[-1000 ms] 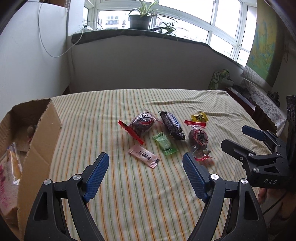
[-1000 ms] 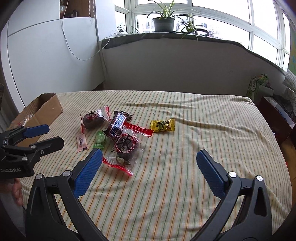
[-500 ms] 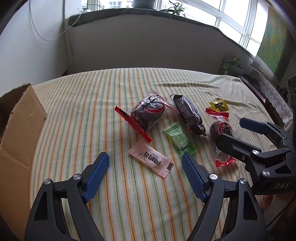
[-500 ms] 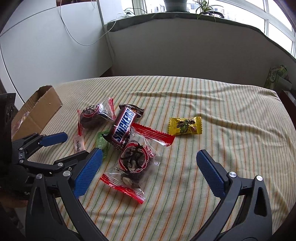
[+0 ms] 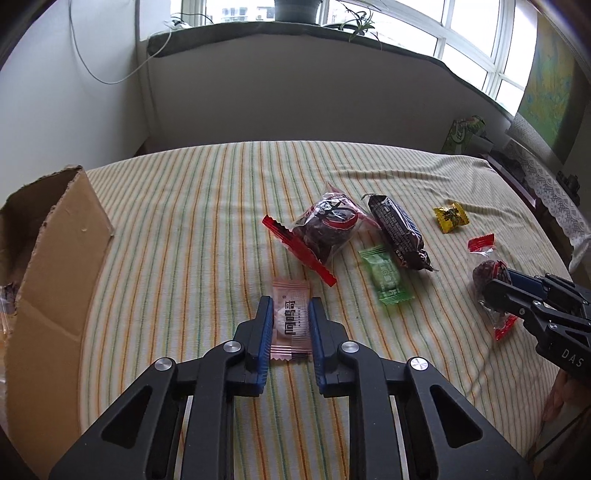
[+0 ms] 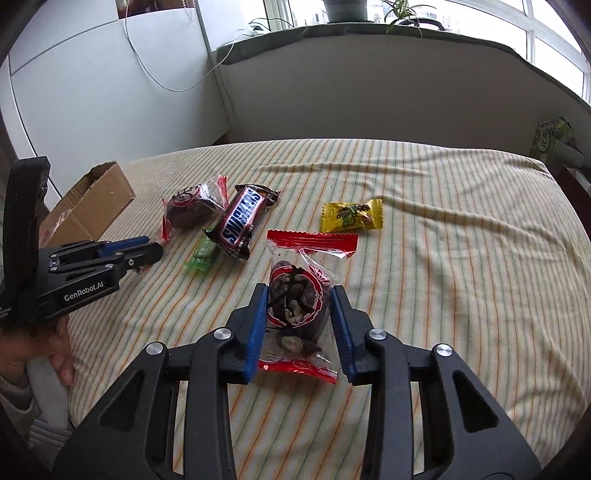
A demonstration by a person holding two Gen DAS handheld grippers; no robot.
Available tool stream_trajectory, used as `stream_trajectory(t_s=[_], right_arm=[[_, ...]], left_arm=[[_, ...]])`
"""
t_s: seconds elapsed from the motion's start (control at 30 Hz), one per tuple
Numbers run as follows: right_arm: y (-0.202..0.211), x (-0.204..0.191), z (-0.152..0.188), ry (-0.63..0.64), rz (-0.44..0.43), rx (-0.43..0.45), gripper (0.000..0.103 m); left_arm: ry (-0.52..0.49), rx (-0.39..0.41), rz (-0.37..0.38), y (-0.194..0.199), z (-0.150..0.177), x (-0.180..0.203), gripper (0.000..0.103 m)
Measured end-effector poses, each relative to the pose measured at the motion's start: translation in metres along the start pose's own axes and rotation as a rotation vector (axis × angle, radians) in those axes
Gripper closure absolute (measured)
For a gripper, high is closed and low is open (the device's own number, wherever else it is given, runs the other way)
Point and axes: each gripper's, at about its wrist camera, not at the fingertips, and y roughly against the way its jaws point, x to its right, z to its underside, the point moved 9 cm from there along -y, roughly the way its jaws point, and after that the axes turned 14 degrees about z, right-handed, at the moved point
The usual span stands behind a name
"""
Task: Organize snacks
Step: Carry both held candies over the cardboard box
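Pinching a pink candy packet [image 5: 290, 320] against the striped tabletop [image 5: 192, 229], the left tongs [image 5: 290, 314] are nearly closed; a cardboard box [image 5: 62, 266] sits to their left.

Right view: the right tongs [image 6: 297, 306] grip a clear cake bag [image 6: 299, 306]; a chocolate bar [image 6: 242, 218] lies beyond.

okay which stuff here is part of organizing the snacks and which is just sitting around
Job: pink candy in left gripper; clear cake packet in right gripper; Snickers; green candy; yellow candy; cardboard box.

Around: plant pot, cable.
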Motion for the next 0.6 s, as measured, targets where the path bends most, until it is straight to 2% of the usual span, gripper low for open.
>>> stream_trajectory(t_s=[0.13,0.6], right_arm=[[0.011,0.012,0.009,-0.037,-0.013,0.024,0.068],[0.044,0.036,0.01,-0.131,0.009,0.103,0.068]], left_arm=[[0.001,0.016,0.033,0.005,0.001,0.008,0.086],[-0.008,0.171,0.103,0.065,-0.003,0.032,0.086]])
